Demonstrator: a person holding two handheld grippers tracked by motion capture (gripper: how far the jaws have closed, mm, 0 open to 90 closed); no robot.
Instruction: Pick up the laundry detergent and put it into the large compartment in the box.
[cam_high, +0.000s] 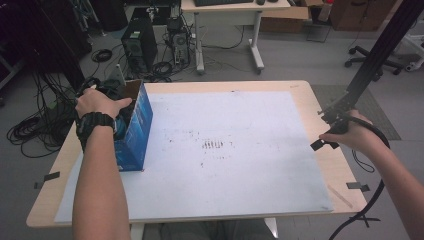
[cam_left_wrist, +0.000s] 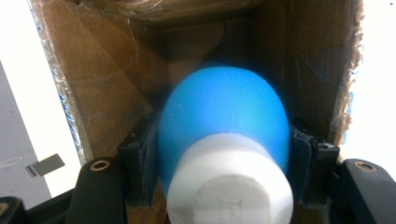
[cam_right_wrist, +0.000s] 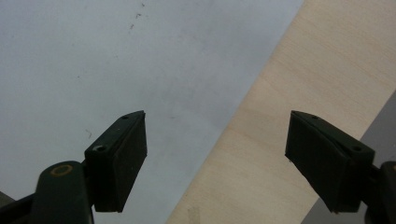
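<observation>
Left gripper (cam_left_wrist: 224, 186): closed on a blue ball (cam_left_wrist: 223, 116) with a white stub end (cam_left_wrist: 229, 182); pads pressed against both flanks of the ball; held inside the mouth of the box

Right gripper (cam_right_wrist: 215, 154): jaws spread wide, nothing between them; hovering over the edge where the white sheet (cam_right_wrist: 116, 60) meets the bare table (cam_right_wrist: 308, 70); idle at the right side

Blue ball: just within the open cardboard interior, brown walls on either side and beyond; cannot tell whether resting on the box floor or carried clear of it

Box (cam_high: 136, 131): blue outside, brown inside; standing at the left edge of the white sheet, opening turned toward the left hand (cam_high: 100, 104)

Done so far: ball gripped and brought level with the box opening

Left to do: hard to say whether going in or coming out; if going in, release and withdrawal of the gripper remaining; if coming out, the whole carry to the sheet remaining
</observation>
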